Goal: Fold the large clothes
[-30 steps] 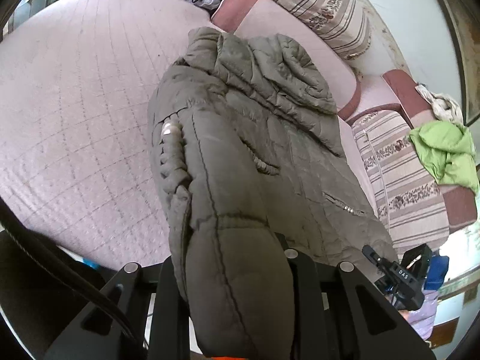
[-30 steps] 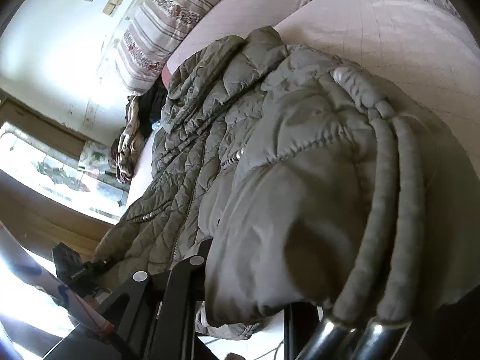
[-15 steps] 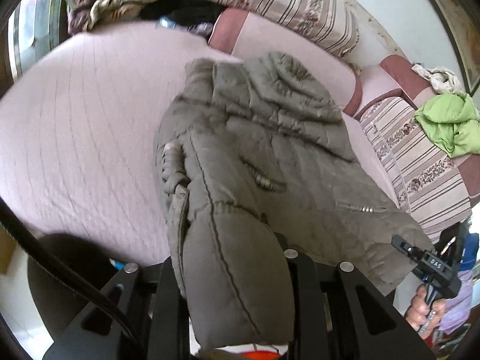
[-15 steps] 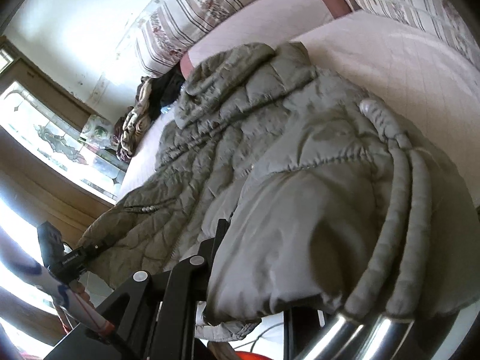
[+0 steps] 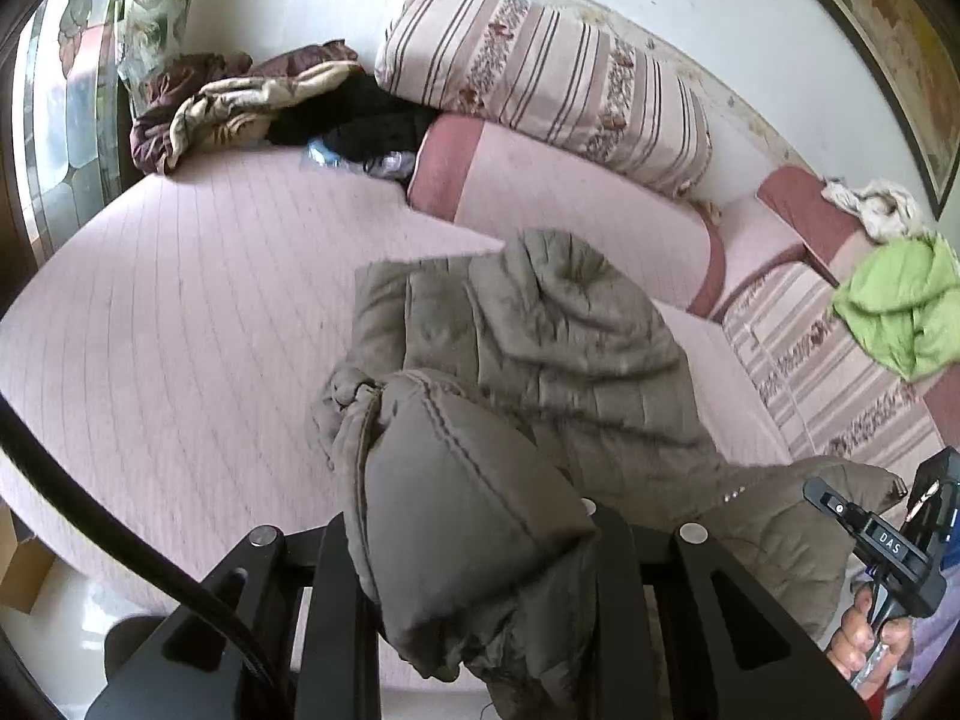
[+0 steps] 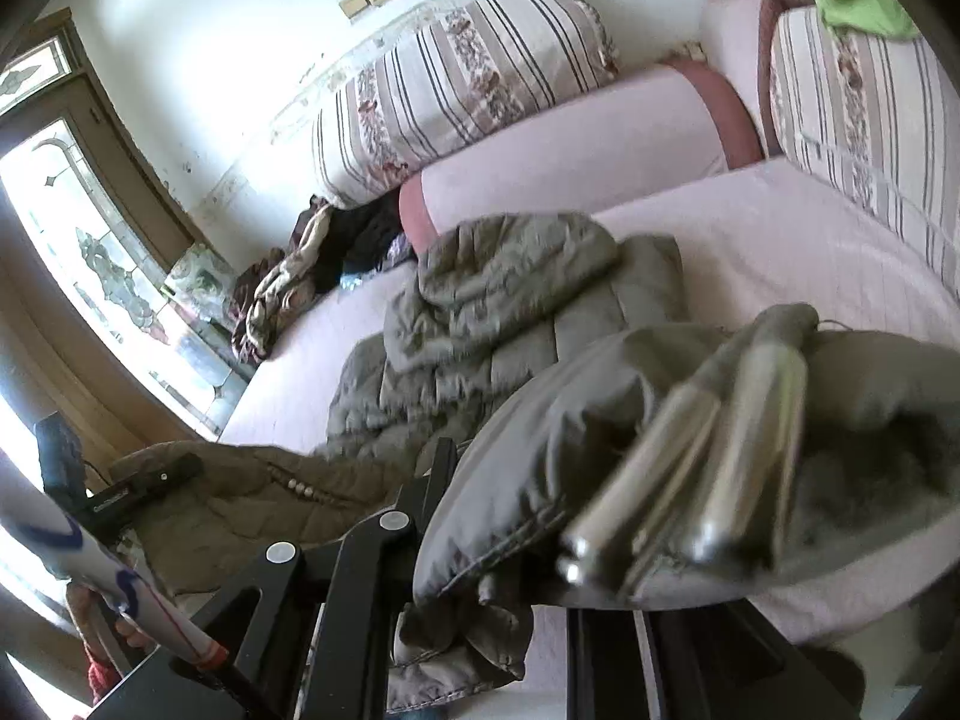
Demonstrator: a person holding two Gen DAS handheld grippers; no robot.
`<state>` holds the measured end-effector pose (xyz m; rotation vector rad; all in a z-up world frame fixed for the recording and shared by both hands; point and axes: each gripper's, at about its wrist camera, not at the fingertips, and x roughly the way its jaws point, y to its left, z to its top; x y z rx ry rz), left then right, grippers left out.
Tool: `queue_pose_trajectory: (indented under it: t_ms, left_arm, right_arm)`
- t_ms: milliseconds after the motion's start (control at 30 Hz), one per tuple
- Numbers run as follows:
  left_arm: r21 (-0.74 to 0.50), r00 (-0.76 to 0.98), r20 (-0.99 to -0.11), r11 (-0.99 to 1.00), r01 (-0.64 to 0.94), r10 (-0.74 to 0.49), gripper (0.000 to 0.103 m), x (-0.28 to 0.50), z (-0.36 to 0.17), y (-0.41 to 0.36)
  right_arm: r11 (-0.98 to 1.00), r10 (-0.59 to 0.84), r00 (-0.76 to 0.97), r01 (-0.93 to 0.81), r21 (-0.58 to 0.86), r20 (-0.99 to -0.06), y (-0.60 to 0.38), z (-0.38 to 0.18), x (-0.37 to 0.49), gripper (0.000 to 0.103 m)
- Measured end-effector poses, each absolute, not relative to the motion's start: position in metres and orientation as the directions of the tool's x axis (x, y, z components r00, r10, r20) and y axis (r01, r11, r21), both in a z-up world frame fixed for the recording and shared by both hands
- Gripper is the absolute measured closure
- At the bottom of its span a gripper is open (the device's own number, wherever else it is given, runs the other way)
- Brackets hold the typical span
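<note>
With my left claw and right claw each clamped on a hem corner of the jacket, lifted off the bed's near edge, I judge the bulky padding could slip out and spoil the fold.

— Where do we stand with our left gripper?

— Its black jaws are clamped on a thick fold of the jacket, which bulges up between them.

— And our right gripper?

— Also pinched on jacket fabric; the padded edge spills over its jaws.

— Can we see our hands?

— In the left wrist view, our right hand grips its handle at the lower right edge, fingers curled round it.
</note>
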<state>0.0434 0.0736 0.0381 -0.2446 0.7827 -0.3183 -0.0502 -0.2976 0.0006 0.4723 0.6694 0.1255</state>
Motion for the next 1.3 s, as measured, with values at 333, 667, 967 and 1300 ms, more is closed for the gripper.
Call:
queue_pose_trajectory:
  t_ms: [333, 667, 967, 1300]
  left_arm:
    - [-0.324, 0.689, -0.652, 0.938, 0.123, -0.316, 0.081, 0.122, 0.062, 0.062]
    - [-0.258, 0.673, -0.704, 0.964, 0.055, -0.227, 0.080, 0.201, 0.058, 0.035]
    - [-0.133, 0.646, -0.759, 0.990, -0.038, -0.077, 0.080, 0.285, 0.049, 0.010]
    - [0.004, 0.575, -0.815, 0.994, -0.107, 0.065, 0.079, 0.369, 0.001, -0.025]
  right_arm:
    - [0.881, 0.211, 0.813, 0.083, 0.467, -0.542, -0.311, 0.032, 0.023, 0.086]
    - [0.882, 0.148, 0.807, 0.154, 0.446, -0.571, -0.319, 0.035, 0.101, 0.086]
    - [0.895, 0.040, 0.778, 0.251, 0.368, -0.627, -0.337, 0.040, 0.177, 0.086]
    - [0.879, -0.017, 0.702, 0.350, 0.323, -0.712, -0.357, -0.004, 0.254, 0.086]
